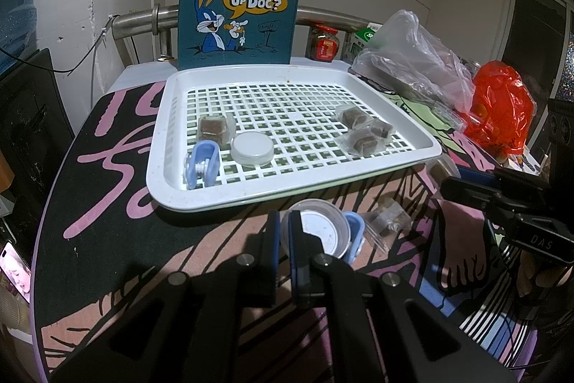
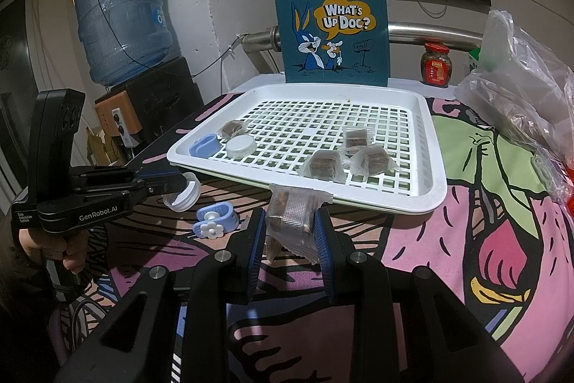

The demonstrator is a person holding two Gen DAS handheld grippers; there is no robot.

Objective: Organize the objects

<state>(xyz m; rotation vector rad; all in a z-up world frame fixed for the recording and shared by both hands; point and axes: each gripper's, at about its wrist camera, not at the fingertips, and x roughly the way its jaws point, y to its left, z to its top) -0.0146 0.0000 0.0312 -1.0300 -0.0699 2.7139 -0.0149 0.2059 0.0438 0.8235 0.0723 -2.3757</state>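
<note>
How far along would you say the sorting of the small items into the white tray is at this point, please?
Roughly two thirds done. Already in the white tray: four wrapped brown cubes, a white lid and a blue clip. In hand: the left gripper pinches the rim of a clear lid, and the right gripper holds a fifth wrapped cube. Left: the blue flower clip on the mat.
</note>
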